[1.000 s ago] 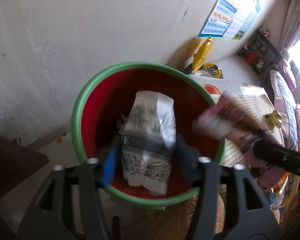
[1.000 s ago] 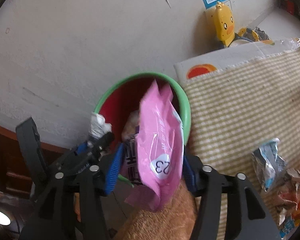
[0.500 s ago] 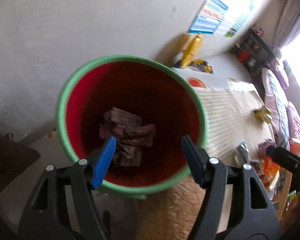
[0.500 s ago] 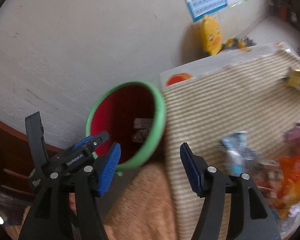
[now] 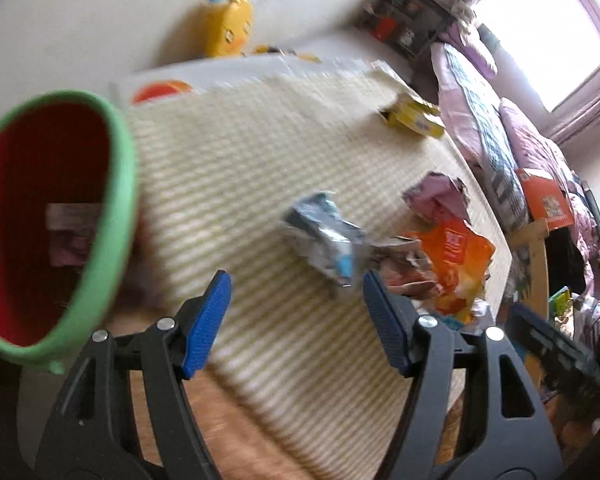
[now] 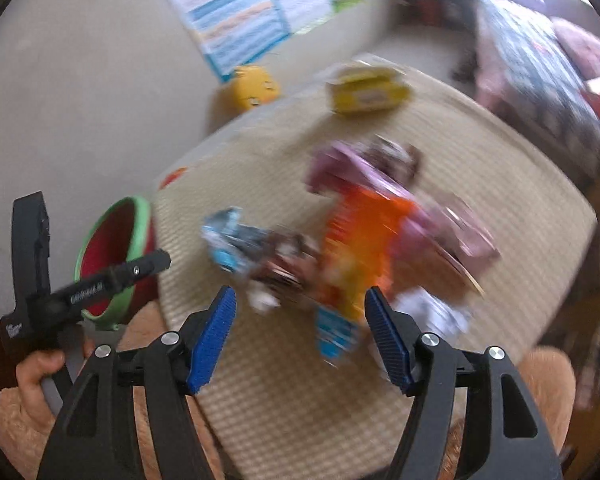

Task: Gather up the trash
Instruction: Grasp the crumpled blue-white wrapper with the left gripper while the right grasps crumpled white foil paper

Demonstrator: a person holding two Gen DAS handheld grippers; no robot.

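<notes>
**Wrappers heaped on the mat, both tongs empty**

The trash lies on a straw-coloured woven mat that covers the tabletop: a crumpled silver-blue wrapper nearest the bin, just beside it an orange snack bag over brownish crumpled paper, and a pink wrapper behind them. A yellow box sits apart, toward the far edge of the mat. In the right wrist view the same heap is blurred; the orange bag is its brightest piece.

The red bin with a green rim stands off the mat's left edge, with some pinkish trash lying inside it.

The left tongs stand about half open over the mat, nothing between the blue pads. The right tongs are opening, also empty, with the heap beyond the tips. A hand holding the other tool shows at lower left.

A yellow duck-shaped toy stands against the wall under a poster; a bed lies to the right
</notes>
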